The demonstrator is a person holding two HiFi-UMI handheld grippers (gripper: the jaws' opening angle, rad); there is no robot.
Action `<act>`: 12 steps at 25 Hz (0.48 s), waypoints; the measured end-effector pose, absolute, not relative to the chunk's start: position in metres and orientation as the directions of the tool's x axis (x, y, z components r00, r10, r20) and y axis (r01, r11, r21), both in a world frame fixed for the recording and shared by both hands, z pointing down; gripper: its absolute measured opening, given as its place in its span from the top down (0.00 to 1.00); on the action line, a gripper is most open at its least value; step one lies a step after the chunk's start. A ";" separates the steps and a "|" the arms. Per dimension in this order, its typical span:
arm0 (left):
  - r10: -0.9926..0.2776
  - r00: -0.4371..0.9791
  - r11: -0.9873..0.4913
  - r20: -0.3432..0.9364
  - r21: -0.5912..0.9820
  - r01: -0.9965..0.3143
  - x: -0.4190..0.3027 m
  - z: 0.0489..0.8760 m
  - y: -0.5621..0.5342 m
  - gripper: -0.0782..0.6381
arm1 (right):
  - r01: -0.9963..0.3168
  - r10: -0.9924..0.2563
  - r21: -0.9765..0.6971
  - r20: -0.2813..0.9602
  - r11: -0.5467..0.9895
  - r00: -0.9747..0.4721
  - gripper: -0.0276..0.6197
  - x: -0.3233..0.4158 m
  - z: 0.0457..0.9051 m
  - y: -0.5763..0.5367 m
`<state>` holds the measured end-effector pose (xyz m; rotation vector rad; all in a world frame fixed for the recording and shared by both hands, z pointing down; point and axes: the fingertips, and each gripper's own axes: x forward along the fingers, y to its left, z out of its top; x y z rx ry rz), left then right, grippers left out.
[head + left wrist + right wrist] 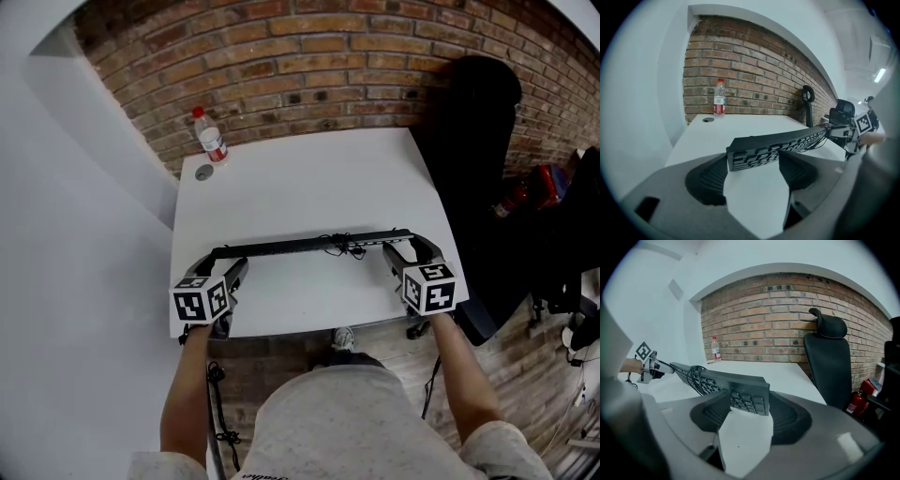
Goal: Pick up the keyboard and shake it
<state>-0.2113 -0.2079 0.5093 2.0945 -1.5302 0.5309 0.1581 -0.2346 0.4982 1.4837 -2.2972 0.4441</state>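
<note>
A black keyboard hangs tipped on its long edge above the white table, one end in each gripper. My left gripper is shut on its left end, and in the left gripper view the keyboard runs from the left gripper away to the right, keys facing down. My right gripper is shut on the right end; the right gripper view shows the number pad of the keyboard between the pads of the right gripper. Its cable is bundled around the middle.
A water bottle with a red cap stands at the table's far left corner, with a small round lid next to it. A black office chair stands to the right of the table, with a red fire extinguisher beyond it. A brick wall runs behind.
</note>
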 end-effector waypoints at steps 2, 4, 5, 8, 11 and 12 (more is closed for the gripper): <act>-0.762 0.297 -0.259 0.575 0.151 -0.954 -0.211 0.510 -0.204 0.42 | -0.918 -0.798 -0.063 0.472 0.393 -0.374 0.55 0.159 0.499 -0.231; -0.760 0.300 -0.264 0.577 0.148 -0.953 -0.211 0.511 -0.200 0.43 | -0.920 -0.797 -0.065 0.477 0.387 -0.369 0.55 0.159 0.501 -0.227; -0.759 0.301 -0.265 0.578 0.148 -0.953 -0.211 0.512 -0.198 0.43 | -0.921 -0.798 -0.065 0.479 0.384 -0.366 0.55 0.159 0.502 -0.225; -0.754 0.302 -0.266 0.583 0.148 -0.952 -0.213 0.514 -0.192 0.43 | -0.925 -0.801 -0.066 0.480 0.374 -0.358 0.55 0.159 0.503 -0.217; -0.749 0.308 -0.273 0.586 0.151 -0.950 -0.215 0.519 -0.185 0.44 | -0.926 -0.798 -0.067 0.486 0.372 -0.356 0.56 0.159 0.506 -0.209; -0.747 0.311 -0.277 0.588 0.150 -0.949 -0.215 0.520 -0.184 0.44 | -0.925 -0.796 -0.065 0.489 0.374 -0.356 0.56 0.158 0.508 -0.206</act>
